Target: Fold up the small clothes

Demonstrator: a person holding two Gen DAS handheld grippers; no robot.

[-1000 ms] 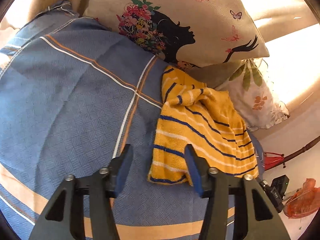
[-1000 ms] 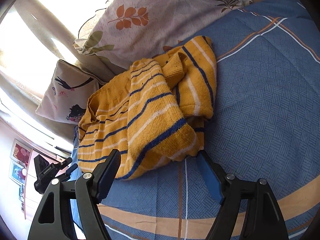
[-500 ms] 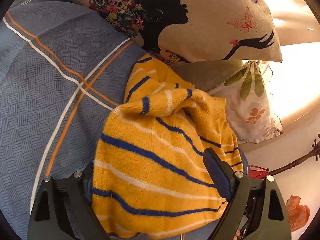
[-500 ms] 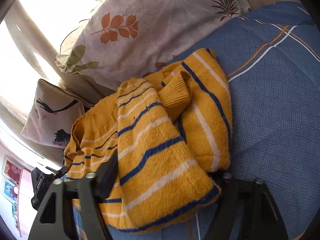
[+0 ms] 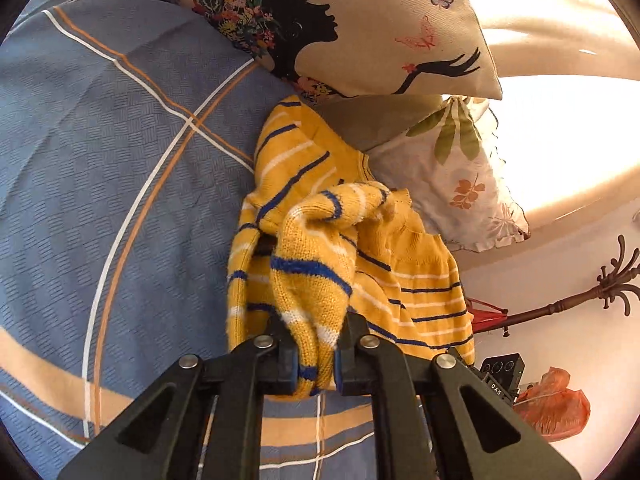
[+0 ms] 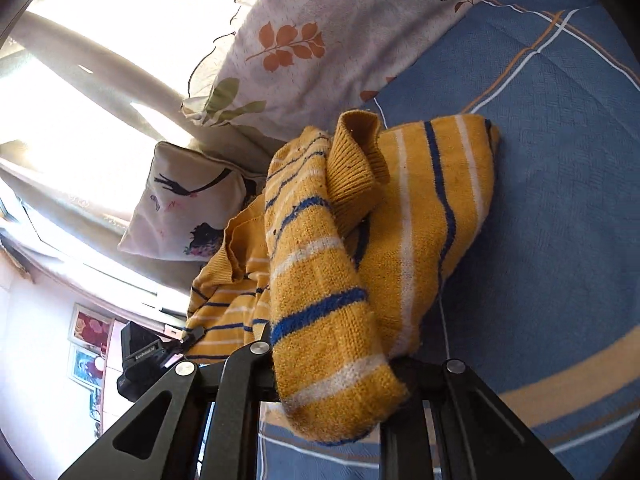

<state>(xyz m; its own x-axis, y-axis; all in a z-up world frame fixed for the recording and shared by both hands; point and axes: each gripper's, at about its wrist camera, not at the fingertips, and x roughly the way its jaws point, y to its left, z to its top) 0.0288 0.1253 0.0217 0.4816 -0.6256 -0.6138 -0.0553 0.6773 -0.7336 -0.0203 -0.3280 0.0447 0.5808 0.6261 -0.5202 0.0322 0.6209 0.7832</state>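
- Bedspread, blue check, carries everything.
- Pillows crowd the far side.
- Sweater, yellow striped knit, lies bunched against them: soft, light, probably stretchy; best taken by hem corners. Long axis unclear while crumpled.
- Left gripper pinches one fold; right gripper appears clamped on another.

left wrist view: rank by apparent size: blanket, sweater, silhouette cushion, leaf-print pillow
1. blue checked blanket
2. yellow striped sweater, though nearness to the camera inflates it
3. silhouette cushion
4. leaf-print pillow, partly hidden

Left gripper is shut on the sweater.
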